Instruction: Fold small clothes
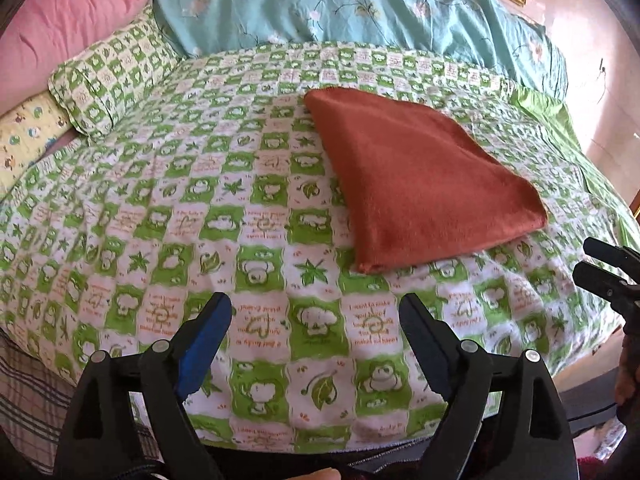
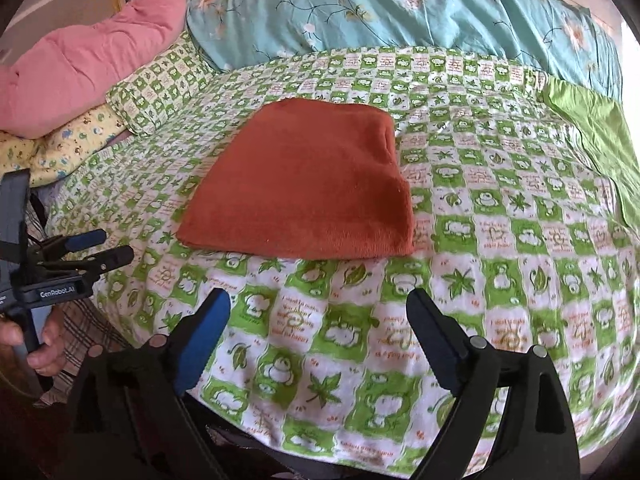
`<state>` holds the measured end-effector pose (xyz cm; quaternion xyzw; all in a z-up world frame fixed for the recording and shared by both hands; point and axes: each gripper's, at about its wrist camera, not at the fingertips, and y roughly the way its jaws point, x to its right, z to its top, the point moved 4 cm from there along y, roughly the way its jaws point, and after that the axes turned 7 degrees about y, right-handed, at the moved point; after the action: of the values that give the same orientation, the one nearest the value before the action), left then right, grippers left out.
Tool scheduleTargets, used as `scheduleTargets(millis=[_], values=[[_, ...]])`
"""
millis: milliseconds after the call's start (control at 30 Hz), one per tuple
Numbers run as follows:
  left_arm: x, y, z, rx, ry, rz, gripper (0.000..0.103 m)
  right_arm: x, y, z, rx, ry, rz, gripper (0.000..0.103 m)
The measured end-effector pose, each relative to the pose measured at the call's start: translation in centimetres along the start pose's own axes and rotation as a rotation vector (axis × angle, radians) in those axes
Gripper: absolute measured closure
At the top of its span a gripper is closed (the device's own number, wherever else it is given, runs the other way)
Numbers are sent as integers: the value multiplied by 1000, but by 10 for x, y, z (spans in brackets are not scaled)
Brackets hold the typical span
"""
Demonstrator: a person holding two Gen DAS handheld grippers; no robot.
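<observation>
A rust-orange cloth (image 1: 420,176) lies folded flat on the green-and-white checked bed sheet (image 1: 200,208); it also shows in the right wrist view (image 2: 308,192). My left gripper (image 1: 316,312) is open and empty, held above the sheet in front of the cloth, near the bed's front edge. My right gripper (image 2: 318,308) is open and empty, also in front of the cloth and apart from it. The right gripper's fingers (image 1: 608,264) show at the right edge of the left wrist view. The left gripper (image 2: 108,246) shows at the left of the right wrist view.
A pink pillow (image 2: 88,64), a checked pillow (image 2: 160,92) and a yellow printed pillow (image 2: 72,144) lie at the back left. A teal floral quilt (image 2: 400,12) runs along the back. A plain green cloth (image 2: 600,140) lies at the right.
</observation>
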<state>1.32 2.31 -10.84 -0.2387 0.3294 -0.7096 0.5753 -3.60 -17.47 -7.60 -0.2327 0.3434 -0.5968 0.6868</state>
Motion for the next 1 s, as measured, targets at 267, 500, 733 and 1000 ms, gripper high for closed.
scheduleTargets(millis=[267,500,733,1000], values=[[9,9,11,4,33,11,14,0,11,12,13,7,11,10],[16,18,27,10,59,39,10,-1,19,27,22,-5,13,8],[18,25,44,39,62,70,6,-3,29,40,30,-3,23,7],[21,35,57,29,51,110,6,0,37,55,35,13,27,7]])
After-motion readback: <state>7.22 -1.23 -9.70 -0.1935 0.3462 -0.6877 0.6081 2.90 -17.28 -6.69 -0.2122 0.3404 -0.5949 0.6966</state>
